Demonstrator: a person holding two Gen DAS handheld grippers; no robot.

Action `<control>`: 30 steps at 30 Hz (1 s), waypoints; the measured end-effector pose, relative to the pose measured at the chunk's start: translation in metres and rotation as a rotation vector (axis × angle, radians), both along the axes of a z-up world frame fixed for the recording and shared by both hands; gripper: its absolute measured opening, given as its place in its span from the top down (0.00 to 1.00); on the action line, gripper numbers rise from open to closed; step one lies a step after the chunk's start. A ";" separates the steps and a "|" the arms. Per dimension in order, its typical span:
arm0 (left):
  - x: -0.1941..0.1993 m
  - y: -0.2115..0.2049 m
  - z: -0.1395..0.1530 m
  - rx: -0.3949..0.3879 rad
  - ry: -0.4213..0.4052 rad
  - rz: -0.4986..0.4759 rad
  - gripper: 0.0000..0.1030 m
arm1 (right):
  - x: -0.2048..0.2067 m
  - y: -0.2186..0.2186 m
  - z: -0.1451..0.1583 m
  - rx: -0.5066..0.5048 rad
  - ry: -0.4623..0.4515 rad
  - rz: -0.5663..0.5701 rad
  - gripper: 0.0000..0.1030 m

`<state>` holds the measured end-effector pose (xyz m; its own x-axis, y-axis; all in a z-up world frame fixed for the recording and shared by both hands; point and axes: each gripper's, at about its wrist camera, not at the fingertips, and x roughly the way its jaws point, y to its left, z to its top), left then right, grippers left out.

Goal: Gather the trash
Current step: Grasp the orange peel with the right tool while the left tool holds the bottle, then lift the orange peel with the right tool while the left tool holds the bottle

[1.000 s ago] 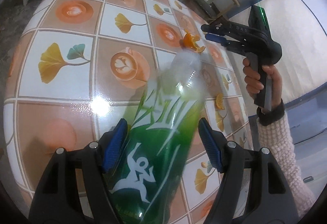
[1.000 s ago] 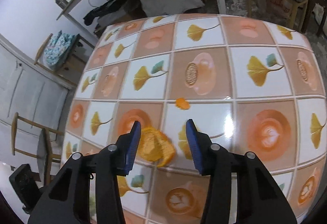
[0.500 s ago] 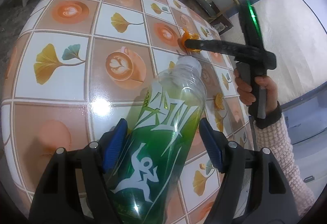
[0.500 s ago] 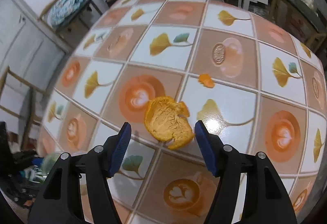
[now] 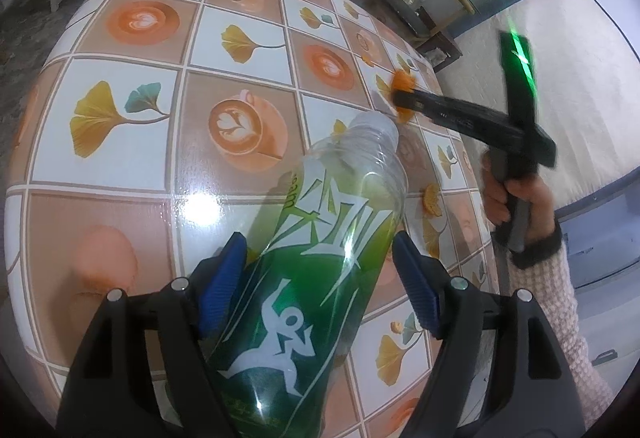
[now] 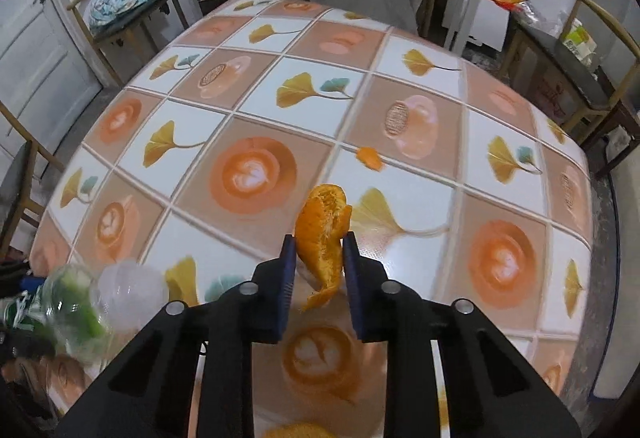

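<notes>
My left gripper (image 5: 316, 278) is shut on a green plastic bottle (image 5: 320, 258) with a white figure on its label, held above the tiled table (image 5: 160, 50). My right gripper (image 6: 318, 266) is shut on a large orange peel (image 6: 324, 234) and holds it just above the table (image 6: 420, 90). In the left wrist view the right gripper (image 5: 400, 100) shows at the far right with the orange peel (image 5: 402, 82) in its tips. The bottle's clear end (image 6: 100, 298) shows at the lower left of the right wrist view.
A small piece of peel (image 6: 370, 158) lies on the table beyond the right gripper. Another peel piece (image 5: 432, 200) lies near the table's right edge. More peel (image 6: 296, 430) shows at the bottom edge. Chairs and cluttered tables stand around.
My right gripper has closed on the large orange peel and lifted it off the table. My left gripper still holds the bottle, which has shifted little.
</notes>
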<state>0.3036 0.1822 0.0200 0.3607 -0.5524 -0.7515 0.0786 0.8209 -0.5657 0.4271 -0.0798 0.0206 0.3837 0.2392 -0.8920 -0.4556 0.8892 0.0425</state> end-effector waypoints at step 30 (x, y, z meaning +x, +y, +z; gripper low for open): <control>-0.008 0.002 -0.001 -0.006 -0.004 0.021 0.29 | -0.072 -0.094 -0.012 0.318 0.241 -0.157 0.41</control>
